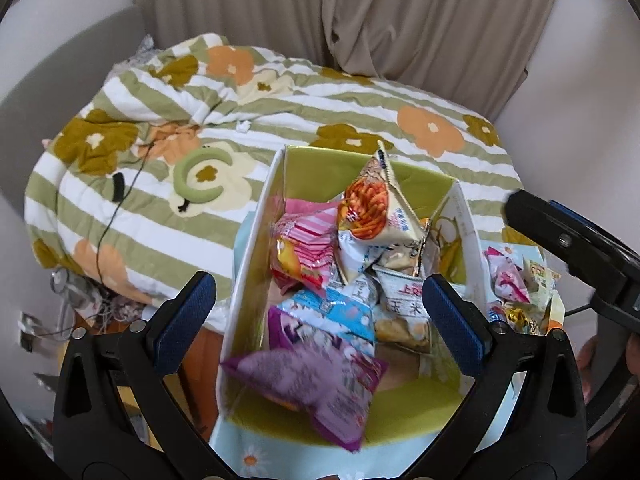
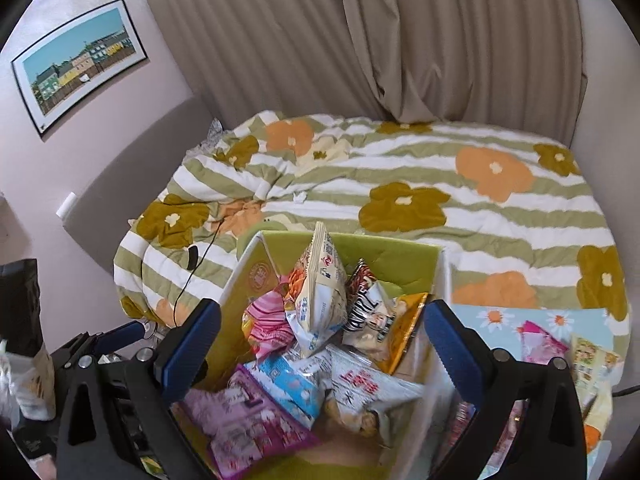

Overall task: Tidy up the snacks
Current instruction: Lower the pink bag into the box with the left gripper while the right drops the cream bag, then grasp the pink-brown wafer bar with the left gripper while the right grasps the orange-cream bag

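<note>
A white box with a green lining (image 1: 256, 240) (image 2: 438, 280) holds several snack packets. A cream packet with an orange picture (image 1: 372, 204) (image 2: 320, 296) stands on top, beside a pink packet (image 1: 308, 240) (image 2: 268, 320). A purple packet (image 1: 320, 376) (image 2: 240, 420) lies at the near end, blurred in the left wrist view. My left gripper (image 1: 320, 316) is open and empty above the near end of the box. My right gripper (image 2: 320, 344) is open and empty over the box; it shows at the right of the left wrist view (image 1: 568, 240).
Loose snack packets (image 1: 516, 292) (image 2: 560, 352) lie on a blue daisy cloth (image 2: 492, 316) right of the box. A green-striped flower quilt (image 1: 320, 108) (image 2: 440, 168) covers the bed behind. A black cable (image 1: 120, 208) runs over the quilt at left. Curtains hang behind.
</note>
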Motion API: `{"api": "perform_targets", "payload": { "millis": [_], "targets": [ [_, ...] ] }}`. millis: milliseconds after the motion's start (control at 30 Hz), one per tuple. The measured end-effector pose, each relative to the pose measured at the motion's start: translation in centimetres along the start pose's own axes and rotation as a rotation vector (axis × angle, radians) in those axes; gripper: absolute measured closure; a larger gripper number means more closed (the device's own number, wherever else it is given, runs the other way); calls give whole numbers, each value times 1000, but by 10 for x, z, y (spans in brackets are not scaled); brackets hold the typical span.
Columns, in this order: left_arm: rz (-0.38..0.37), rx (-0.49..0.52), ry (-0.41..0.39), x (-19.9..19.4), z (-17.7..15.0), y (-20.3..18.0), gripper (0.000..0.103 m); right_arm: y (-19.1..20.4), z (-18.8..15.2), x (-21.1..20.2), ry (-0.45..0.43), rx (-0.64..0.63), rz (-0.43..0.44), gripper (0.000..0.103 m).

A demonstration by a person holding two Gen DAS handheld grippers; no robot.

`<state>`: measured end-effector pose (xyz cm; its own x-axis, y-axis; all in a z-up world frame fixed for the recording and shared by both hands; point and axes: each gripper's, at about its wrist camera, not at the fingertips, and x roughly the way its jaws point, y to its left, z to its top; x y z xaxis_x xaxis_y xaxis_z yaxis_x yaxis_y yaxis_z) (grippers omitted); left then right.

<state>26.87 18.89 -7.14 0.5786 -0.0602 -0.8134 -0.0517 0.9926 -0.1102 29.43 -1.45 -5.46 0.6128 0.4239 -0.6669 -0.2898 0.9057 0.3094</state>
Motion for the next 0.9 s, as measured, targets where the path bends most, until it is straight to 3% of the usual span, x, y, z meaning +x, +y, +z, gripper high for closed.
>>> {"api": "perform_targets", "payload": {
  "millis": [267, 467, 667, 900],
  "targets": [
    [8, -20, -63, -60, -39, -38, 1, -31, -36, -78, -65, -28, -8, 2],
    [-32, -44, -83, -90, -77, -86, 1, -76, -63, -140, -107, -68, -34, 2],
    [-62, -50, -65, -96, -116, -151, 1, -135, -89, -189, -132, -66, -62, 2],
    [-84, -65, 12, -69, -159, -224, 1, -202, -122, -209, -127, -80, -70, 2]
  ]
}}
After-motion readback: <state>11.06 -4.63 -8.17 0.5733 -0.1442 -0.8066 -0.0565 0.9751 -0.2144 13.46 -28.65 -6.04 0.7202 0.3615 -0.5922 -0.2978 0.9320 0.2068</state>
